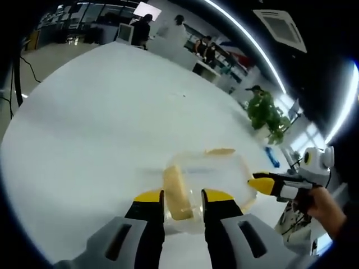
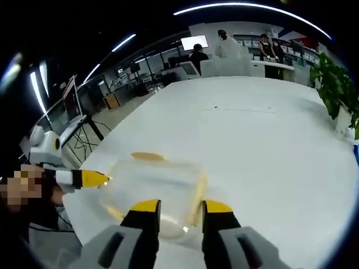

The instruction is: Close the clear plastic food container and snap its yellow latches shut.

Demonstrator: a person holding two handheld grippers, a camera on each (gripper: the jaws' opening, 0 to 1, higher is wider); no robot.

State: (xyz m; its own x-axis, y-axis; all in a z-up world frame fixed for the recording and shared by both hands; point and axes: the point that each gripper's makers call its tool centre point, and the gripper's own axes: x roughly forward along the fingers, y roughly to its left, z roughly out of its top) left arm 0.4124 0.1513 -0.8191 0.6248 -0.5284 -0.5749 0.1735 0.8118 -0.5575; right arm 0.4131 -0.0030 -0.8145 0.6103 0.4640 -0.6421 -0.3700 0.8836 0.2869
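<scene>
1. Clear plastic food container (image 1: 207,179) lies on the white table (image 1: 101,123), near its edge, lid on top.
2. One yellow latch (image 1: 177,193) sits between the left gripper (image 1: 183,197) jaws, which stand apart on either side of it; contact unclear.
3. Right gripper (image 2: 182,208) reaches over the container's near wall, jaws apart, nothing clamped; its yellow tip touches the container's side in the left gripper view.
4. Green plant (image 1: 266,112) stands beyond the table; people farther back.

One clear container (image 1: 208,179), two tongs (image 1: 182,197) (image 2: 180,206), perhaps four yellow latches (image 1: 176,190), one table (image 1: 101,112).
</scene>
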